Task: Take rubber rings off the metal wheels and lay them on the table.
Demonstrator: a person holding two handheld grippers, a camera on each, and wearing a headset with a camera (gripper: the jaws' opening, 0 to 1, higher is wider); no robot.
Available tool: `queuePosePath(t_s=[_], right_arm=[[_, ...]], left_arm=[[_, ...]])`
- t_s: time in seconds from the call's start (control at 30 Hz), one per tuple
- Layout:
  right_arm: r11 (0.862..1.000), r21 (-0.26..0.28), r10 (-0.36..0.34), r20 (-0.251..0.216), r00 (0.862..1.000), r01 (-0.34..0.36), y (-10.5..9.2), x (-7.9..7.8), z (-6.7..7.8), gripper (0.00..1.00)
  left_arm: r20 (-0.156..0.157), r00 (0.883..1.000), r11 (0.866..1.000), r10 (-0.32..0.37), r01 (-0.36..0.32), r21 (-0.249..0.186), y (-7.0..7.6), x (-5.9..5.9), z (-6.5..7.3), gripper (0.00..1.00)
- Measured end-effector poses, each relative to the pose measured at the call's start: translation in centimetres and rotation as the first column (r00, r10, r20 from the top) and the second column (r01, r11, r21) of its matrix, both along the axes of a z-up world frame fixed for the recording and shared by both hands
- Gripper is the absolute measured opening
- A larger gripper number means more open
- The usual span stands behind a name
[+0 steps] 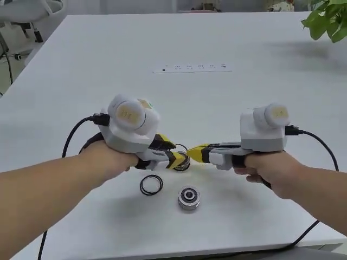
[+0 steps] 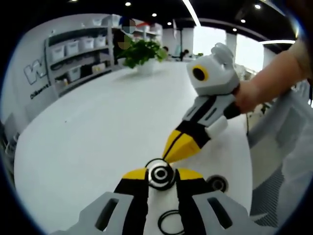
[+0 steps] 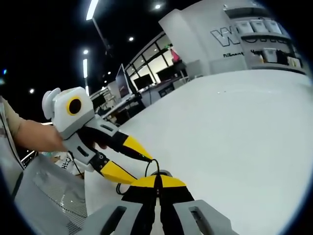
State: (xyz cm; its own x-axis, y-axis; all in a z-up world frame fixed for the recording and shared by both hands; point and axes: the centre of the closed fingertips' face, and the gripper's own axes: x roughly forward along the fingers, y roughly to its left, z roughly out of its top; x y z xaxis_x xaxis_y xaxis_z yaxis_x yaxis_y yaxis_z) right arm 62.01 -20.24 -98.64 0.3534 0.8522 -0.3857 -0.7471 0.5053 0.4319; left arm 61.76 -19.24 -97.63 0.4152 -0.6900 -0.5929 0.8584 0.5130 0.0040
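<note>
My left gripper (image 1: 177,160) is shut on a small metal wheel (image 1: 183,162) held just above the white table (image 1: 179,97); in the left gripper view the wheel (image 2: 161,175) sits between the yellow jaw tips. My right gripper (image 1: 193,153) meets it from the right, jaws shut on a thin black rubber ring (image 3: 152,165) that loops up from the wheel (image 3: 165,173). That ring strand (image 1: 179,146) arcs above the held wheel. One loose rubber ring (image 1: 151,184) lies flat on the table beside a second metal wheel (image 1: 188,197).
A white power strip (image 1: 192,68) lies mid-table, farther back. A green plant (image 1: 328,20) stands at the far right corner. Black cables (image 1: 73,140) trail from both grippers toward the near table edge. Shelves (image 2: 73,58) line the room's wall.
</note>
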Motion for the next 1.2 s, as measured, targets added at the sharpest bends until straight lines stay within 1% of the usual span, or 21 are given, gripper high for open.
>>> queuePosePath(t_s=[0.17, 0.2, 0.3, 0.33, 0.43, 0.63, 0.83, 0.97, 1.2], right_arm=[[1.000, 0.022, -0.004, 0.006, 1.000, 0.004, 0.1, 0.1, 0.9, 0.00], [1.000, 0.027, -0.007, 0.009, 1.000, 0.006, 0.2, 0.0, 1.2, 0.00], [0.999, 0.035, -0.008, 0.010, 1.000, 0.007, 0.3, -0.2, 1.6, 0.00], [0.999, 0.037, -0.006, 0.012, 1.000, 0.006, 0.4, -0.3, 1.8, 0.00], [0.999, 0.046, -0.004, 0.013, 1.000, 0.004, 0.6, -0.6, 2.2, 0.00], [0.998, 0.062, 0.006, 0.016, 1.000, -0.007, 1.0, -1.0, 2.9, 0.00], [0.997, 0.072, 0.021, 0.017, 1.000, -0.022, 1.6, -1.5, 3.3, 0.00], [0.997, 0.077, 0.029, 0.016, 0.999, -0.031, 1.8, -1.7, 3.5, 0.00], [0.995, 0.080, 0.052, 0.011, 0.999, -0.053, 2.5, -2.4, 3.6, 0.00]], left_arm=[[0.013, 1.000, 1.000, -0.009, 0.009, -0.028, 0.1, -0.4, 1.4, 0.26], [0.018, 1.000, 0.999, -0.010, 0.011, -0.036, 0.2, -0.5, 1.8, 0.27], [0.028, 0.999, 0.999, -0.014, 0.015, -0.044, 0.4, -0.7, 2.4, 0.30], [0.035, 0.999, 0.999, -0.016, 0.017, -0.050, 0.5, -0.8, 2.8, 0.31], [0.042, 0.999, 0.998, -0.018, 0.020, -0.061, 0.8, -1.4, 3.5, 0.32], [0.048, 0.999, 0.997, -0.014, 0.017, -0.080, 1.8, -2.4, 4.7, 0.38], [0.047, 0.999, 0.996, -0.011, 0.015, -0.086, 2.9, -3.4, 5.2, 0.41], [0.042, 0.999, 0.996, 0.002, 0.002, -0.090, 3.8, -4.0, 5.3, 0.45], [0.033, 0.999, 0.995, 0.024, -0.020, -0.093, 5.3, -4.9, 5.1, 0.52]])
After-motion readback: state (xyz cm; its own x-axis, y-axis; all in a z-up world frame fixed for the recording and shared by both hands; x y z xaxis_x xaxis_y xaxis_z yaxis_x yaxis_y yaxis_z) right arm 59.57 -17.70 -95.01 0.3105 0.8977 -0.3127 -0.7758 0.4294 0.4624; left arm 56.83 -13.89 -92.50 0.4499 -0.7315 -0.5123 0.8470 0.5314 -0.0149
